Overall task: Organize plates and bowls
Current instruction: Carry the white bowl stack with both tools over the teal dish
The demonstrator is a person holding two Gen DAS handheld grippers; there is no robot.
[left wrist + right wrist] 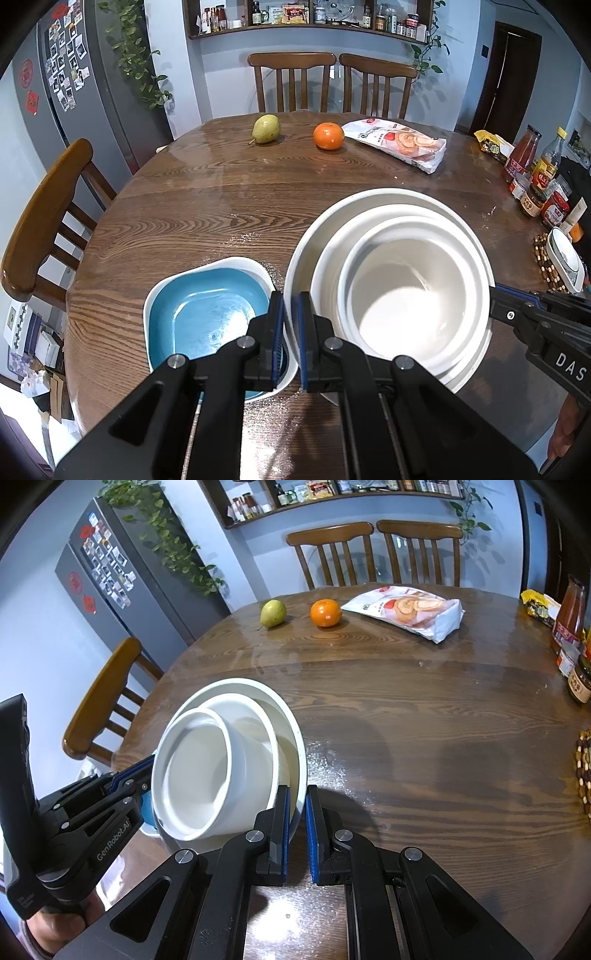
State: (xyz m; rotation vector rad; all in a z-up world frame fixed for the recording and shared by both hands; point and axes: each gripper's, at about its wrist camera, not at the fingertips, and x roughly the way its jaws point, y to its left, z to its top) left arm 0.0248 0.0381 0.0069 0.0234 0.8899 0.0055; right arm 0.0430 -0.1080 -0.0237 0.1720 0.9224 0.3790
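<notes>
Lifting nested white stack | left gripper (291,332) and right gripper (296,830) fingers each pinch large plate (369,201) rim at frame bottom | keep level | clear blue dish (201,314) on bench (221,206)

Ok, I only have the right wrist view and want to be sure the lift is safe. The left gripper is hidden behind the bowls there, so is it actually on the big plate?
Observer: Yes. In the left wrist view the left gripper has the rim of the large plate between its pads, jaws nearly closed on it.
Operator: And the sliver of blue behind the stack?
Observer: That is a square blue dish with a white rim. It sits empty on the table just left of the plate.
Operator: Is it touching the plate?
Observer: The dish's right edge is hidden behind the gripper's outer finger, so I cannot tell whether the dish and plate touch.
</notes>
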